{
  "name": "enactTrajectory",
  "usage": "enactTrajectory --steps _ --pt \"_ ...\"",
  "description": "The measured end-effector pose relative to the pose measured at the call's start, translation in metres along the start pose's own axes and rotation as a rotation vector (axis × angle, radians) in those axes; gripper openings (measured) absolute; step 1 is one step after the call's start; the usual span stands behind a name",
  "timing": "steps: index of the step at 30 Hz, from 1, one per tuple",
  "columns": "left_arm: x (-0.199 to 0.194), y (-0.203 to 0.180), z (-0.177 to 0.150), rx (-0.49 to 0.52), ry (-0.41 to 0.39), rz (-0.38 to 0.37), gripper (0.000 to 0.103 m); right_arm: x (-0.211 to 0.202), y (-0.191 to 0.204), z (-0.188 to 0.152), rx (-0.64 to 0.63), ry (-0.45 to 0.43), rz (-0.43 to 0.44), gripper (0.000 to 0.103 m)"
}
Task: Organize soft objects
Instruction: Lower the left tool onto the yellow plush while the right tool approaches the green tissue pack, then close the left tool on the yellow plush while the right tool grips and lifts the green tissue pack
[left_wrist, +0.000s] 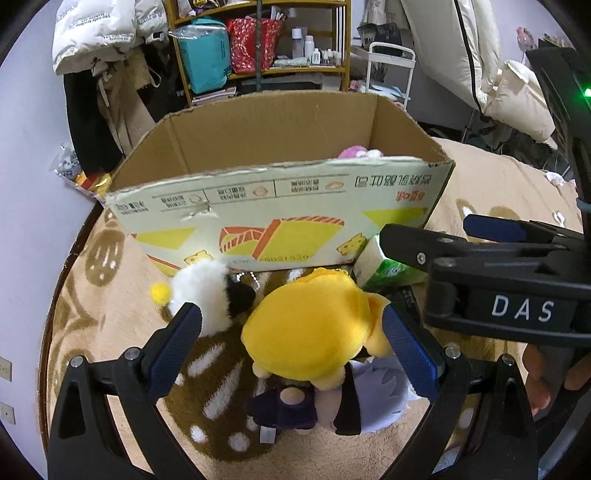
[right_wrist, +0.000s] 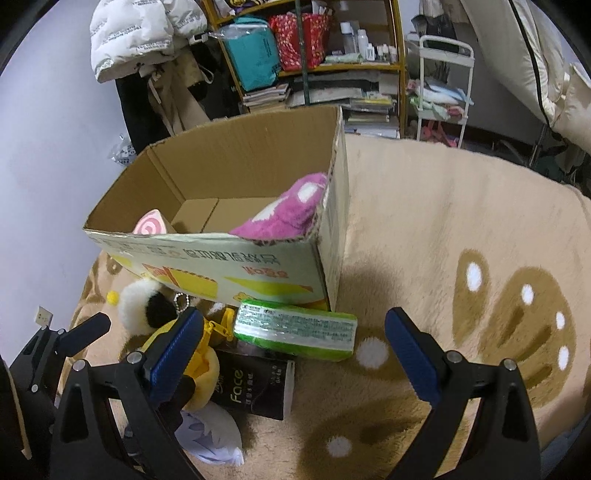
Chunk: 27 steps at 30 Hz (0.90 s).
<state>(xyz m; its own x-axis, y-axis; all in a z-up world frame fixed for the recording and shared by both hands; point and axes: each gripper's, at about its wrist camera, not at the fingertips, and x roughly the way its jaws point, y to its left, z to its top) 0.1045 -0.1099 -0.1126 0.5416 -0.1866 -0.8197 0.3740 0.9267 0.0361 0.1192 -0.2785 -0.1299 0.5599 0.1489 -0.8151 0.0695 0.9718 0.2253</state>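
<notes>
Left gripper (left_wrist: 291, 347): fingers apart, straddling the yellow plush (left_wrist: 310, 328) on the blanket (right_wrist: 461, 229).
Right gripper (right_wrist: 291, 354): fingers apart, empty.
Cardboard box (right_wrist: 236, 258): just behind the plush, holding a pink toy (right_wrist: 288, 210).

Black plastic tongs (left_wrist: 291, 341) with ribbed blue pads (left_wrist: 404, 349), silver screws, white "DAS" lettering.

We only get a sliver of the pink plush (left_wrist: 357, 151) over the box (left_wrist: 258, 192) rim from the left wrist. The black packet (right_wrist: 255, 384) is half buried under the yellow toy (right_wrist: 201, 363), its small print unreadable.
</notes>
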Motion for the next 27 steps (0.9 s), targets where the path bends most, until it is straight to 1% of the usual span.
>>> enactTrajectory --steps 7,15,16,19,21,22,23,24,25,27 --pt "0.009 -0.004 -0.001 0.008 0.034 -0.008 0.097 0.015 0.002 -0.002 -0.005 0.057 0.008 0.103" --pt "0.021 -0.005 -0.003 -0.006 0.075 -0.018 0.097 0.024 0.001 -0.002 0.006 0.086 0.01 0.102" --pt "0.022 -0.005 -0.003 -0.006 0.079 -0.017 0.097 0.025 0.0 -0.002 0.01 0.088 0.012 0.102" --pt "0.026 -0.005 -0.005 -0.003 0.094 -0.014 0.097 0.027 -0.002 -0.002 0.02 0.095 0.015 0.094" --pt "0.027 -0.005 -0.006 -0.008 0.095 -0.016 0.097 0.029 -0.002 -0.002 0.022 0.104 0.015 0.093" --pt "0.028 -0.005 -0.006 -0.012 0.098 -0.021 0.094 0.03 -0.002 -0.002 0.023 0.109 0.017 0.091" --pt "0.028 -0.004 -0.007 -0.016 0.101 -0.03 0.089 0.031 -0.002 -0.002 0.021 0.116 0.019 0.086" --pt "0.029 -0.003 -0.007 -0.021 0.107 -0.043 0.086 0.032 -0.002 -0.002 0.018 0.124 0.02 0.084" --pt "0.03 -0.003 -0.007 -0.028 0.113 -0.06 0.082 0.034 -0.001 -0.003 0.013 0.128 0.016 0.082" --pt "0.03 -0.002 -0.007 -0.037 0.109 -0.063 0.079 0.033 0.0 -0.002 0.009 0.126 0.015 0.082"
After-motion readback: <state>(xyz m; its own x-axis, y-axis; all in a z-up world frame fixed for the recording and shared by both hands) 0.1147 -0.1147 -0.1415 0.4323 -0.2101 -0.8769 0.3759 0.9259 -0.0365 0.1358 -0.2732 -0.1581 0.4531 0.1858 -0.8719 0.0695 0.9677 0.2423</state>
